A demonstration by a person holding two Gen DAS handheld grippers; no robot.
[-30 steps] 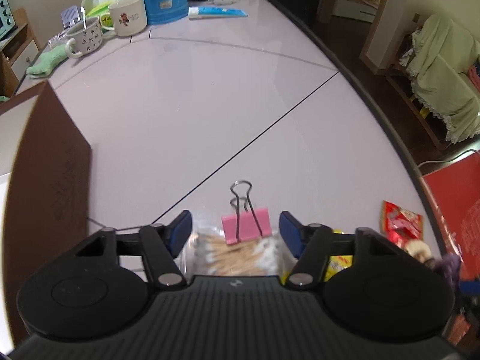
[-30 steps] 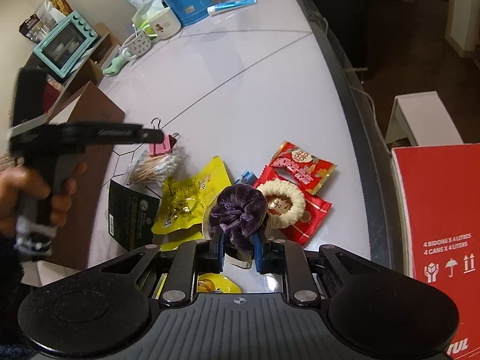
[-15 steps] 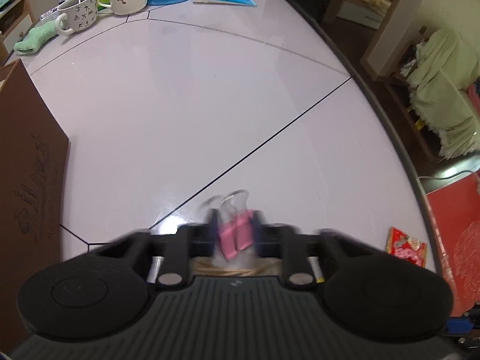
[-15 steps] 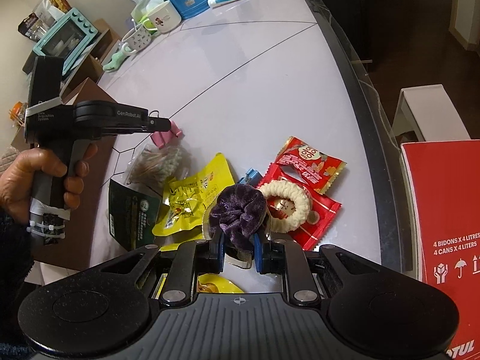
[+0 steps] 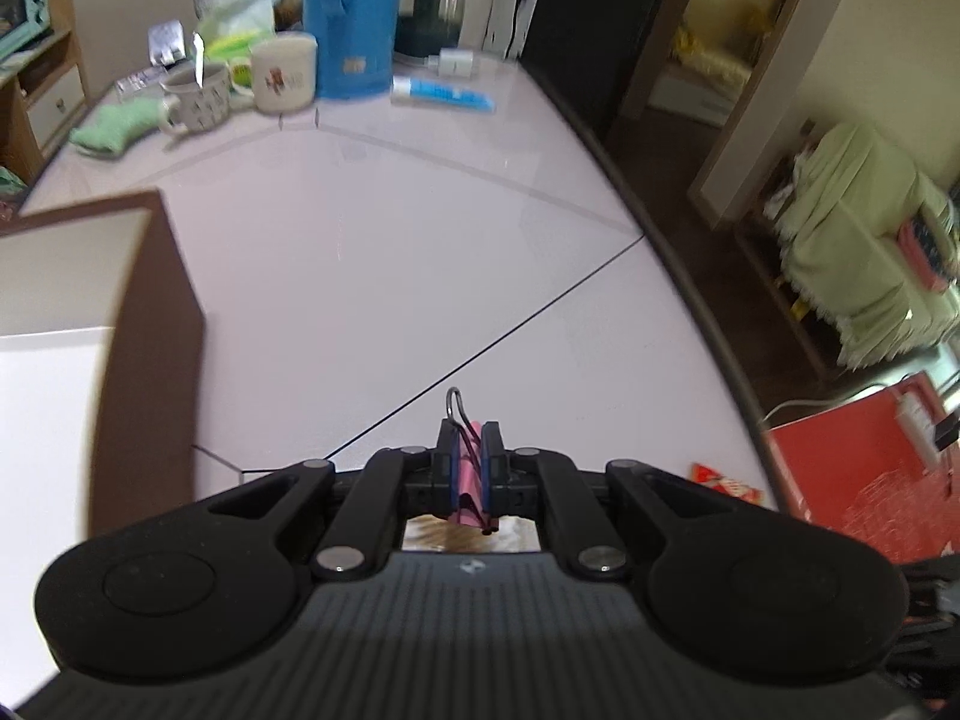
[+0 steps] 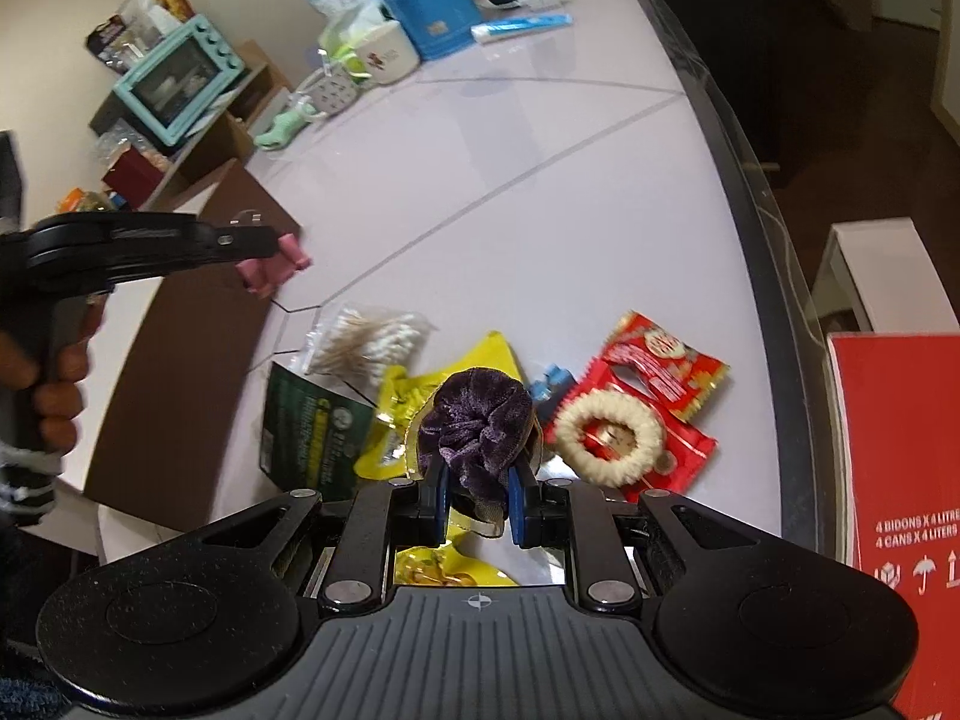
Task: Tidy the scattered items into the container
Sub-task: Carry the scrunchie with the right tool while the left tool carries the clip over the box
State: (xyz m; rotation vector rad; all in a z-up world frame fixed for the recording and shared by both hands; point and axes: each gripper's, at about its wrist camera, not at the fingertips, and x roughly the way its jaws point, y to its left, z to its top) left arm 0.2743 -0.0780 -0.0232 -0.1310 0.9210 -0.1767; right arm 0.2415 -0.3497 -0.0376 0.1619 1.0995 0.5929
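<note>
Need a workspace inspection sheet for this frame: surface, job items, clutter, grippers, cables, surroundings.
Surface: glossy white table, dark seam lines.
Job's things: brown box at left; pink binder clip lifted; purple scrunchie; cotton swab bag, yellow packet, green packet, red packets and cream hair ring lie loose on the table.
Clutter: mugs, blue jug, blue-and-white tube at far end.
Grippers: left gripper shut on the clip; right gripper shut on the scrunchie.
Cables: white cable near red carton.
Surroundings: teal mini oven on shelf.
</note>
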